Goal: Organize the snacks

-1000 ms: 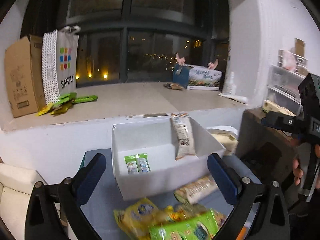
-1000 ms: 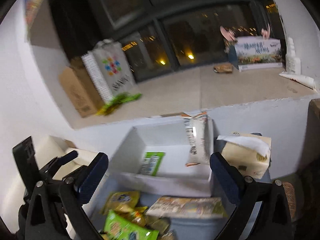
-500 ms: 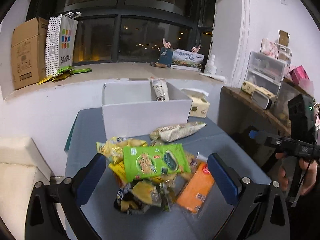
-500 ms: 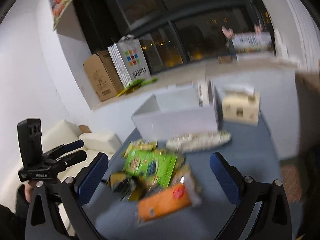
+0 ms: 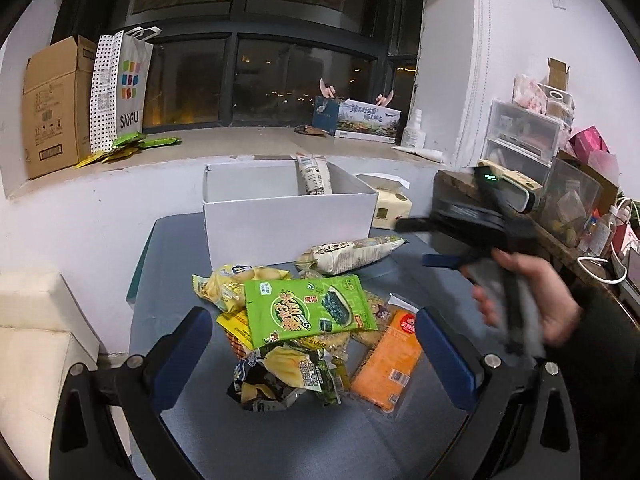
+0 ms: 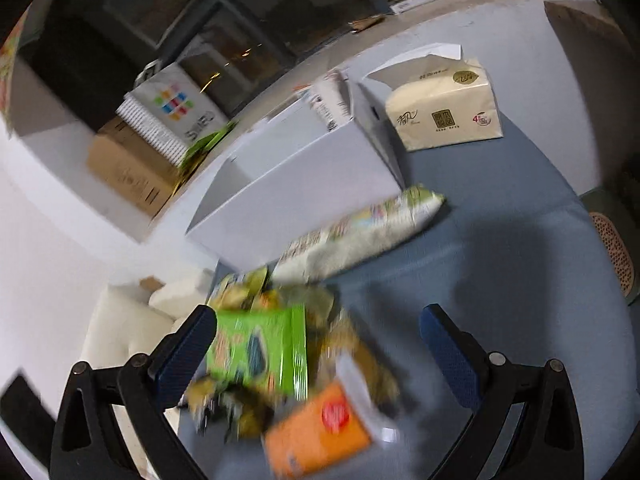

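Observation:
A heap of snack packets lies on the blue-grey table (image 5: 404, 280). On top is a green seaweed packet (image 5: 308, 312) (image 6: 260, 348), with an orange packet (image 5: 388, 364) (image 6: 320, 432) to its right and a long pale packet (image 5: 348, 252) (image 6: 360, 232) behind. A white open box (image 5: 288, 220) (image 6: 296, 188) stands at the back with one packet (image 5: 314, 176) upright inside. My left gripper (image 5: 316, 356) hangs open over the heap, holding nothing. My right gripper (image 6: 320, 348) is open above the same heap; a hand (image 5: 524, 300) carries it in from the right.
A tissue pack (image 5: 390, 204) (image 6: 444, 108) sits right of the box. The window ledge holds a cardboard box (image 5: 52, 104), a SANFU bag (image 5: 120, 88) and green packets (image 5: 132, 144). Cluttered shelves (image 5: 520, 140) stand at the right, a cream sofa (image 5: 36, 344) at the left.
Both grippers have pulled back from the white box and now look down on the snack heap. The right gripper has swung in low over the table, its view blurred by motion.

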Motion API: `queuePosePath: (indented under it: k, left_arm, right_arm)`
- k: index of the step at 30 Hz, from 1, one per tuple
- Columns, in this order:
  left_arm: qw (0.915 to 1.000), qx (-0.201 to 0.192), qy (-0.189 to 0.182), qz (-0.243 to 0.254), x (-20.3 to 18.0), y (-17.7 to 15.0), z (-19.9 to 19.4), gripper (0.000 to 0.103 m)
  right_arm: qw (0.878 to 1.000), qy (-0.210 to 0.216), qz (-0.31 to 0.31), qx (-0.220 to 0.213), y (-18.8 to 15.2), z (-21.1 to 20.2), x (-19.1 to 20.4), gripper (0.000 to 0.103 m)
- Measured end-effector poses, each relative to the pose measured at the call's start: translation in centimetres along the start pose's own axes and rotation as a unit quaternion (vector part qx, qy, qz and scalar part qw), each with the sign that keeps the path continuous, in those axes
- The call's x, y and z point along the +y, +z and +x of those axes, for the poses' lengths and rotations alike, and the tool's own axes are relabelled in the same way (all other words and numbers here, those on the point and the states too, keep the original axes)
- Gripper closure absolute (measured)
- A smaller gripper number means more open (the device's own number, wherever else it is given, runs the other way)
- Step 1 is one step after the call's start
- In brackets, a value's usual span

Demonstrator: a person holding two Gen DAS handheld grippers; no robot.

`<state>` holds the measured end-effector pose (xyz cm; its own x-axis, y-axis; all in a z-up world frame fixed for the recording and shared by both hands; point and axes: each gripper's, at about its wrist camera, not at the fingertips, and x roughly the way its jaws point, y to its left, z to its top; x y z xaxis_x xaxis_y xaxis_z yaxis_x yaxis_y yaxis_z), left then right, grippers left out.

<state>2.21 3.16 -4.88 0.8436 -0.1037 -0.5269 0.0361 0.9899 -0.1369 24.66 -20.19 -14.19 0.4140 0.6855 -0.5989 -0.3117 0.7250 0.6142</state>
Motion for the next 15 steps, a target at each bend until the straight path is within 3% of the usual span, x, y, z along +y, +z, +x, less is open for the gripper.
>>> queuePosePath:
  k: [5, 9, 11, 15]
  left_arm:
    - [1.0000, 0.004, 0.000, 0.000, 0.3, -0.4, -0.1, 0.000]
    - [1.0000, 0.002, 0.007, -0.002, 1.1, -0.8, -0.5, 0.000]
    - [0.9999, 0.004, 0.009, -0.006, 1.4, -1.0, -0.5, 0.000]
    - [0.9999, 0.008, 0.012, -0.009, 2.0, -1.5, -0.5, 0.000]
  right_arm:
    - [0.997, 0.003, 0.082, 0.013, 3.1, 4.3, -1.6, 0.000]
    - [0.992, -0.036, 0.118, 0.037, 4.7, 7.7, -2.4, 0.000]
    - [0.987, -0.019, 0.157, 0.041, 4.7, 8.8, -3.2, 0.000]
    - [0.986, -0.031, 0.156, 0.054, 4.8, 10.8, -3.5, 0.000]
